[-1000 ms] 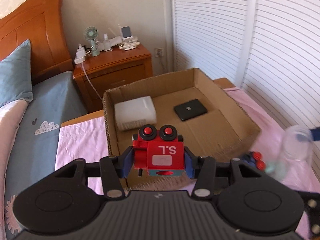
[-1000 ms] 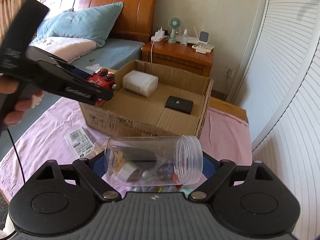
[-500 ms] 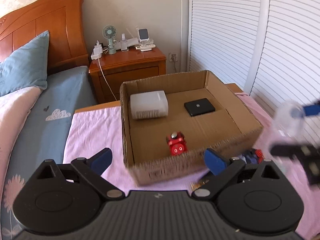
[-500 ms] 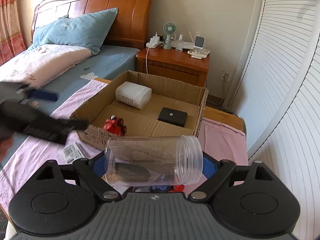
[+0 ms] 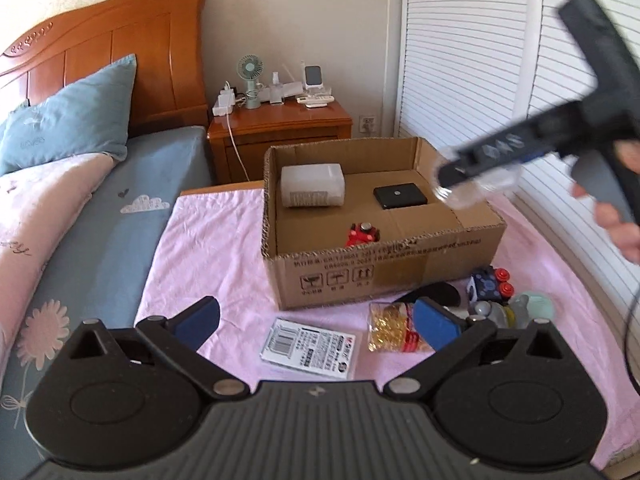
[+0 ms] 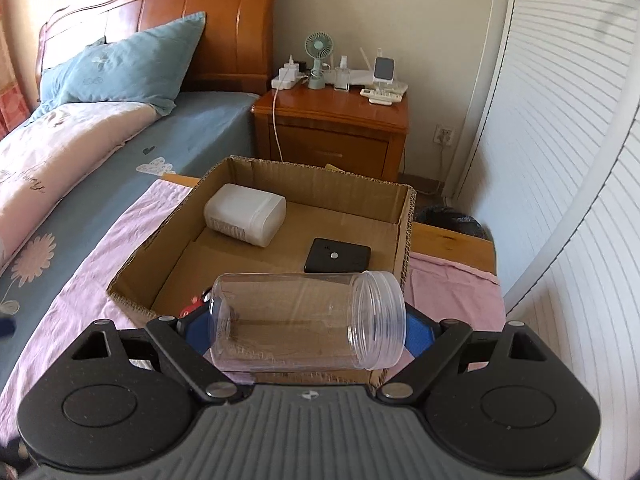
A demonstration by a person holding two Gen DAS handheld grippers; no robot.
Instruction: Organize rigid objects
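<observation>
Your left gripper (image 5: 316, 320) has just been opening; its jaws stand wide with nothing between. Ahead, the red toy car (image 5: 363, 234) lies in the cardboard box (image 5: 384, 276). Your right gripper (image 6: 306, 330) clamps the clear plastic jar (image 6: 306, 322) sideways.

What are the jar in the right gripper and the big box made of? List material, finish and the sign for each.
Jar: looks like clear plastic, glossy; the box floor shows through its wall, and the threaded neck looks moulded. Glass cannot be ruled out.
Box: corrugated cardboard, matte brown; fluting shows along its cut top edges, with printed handling symbols on the front.
</observation>
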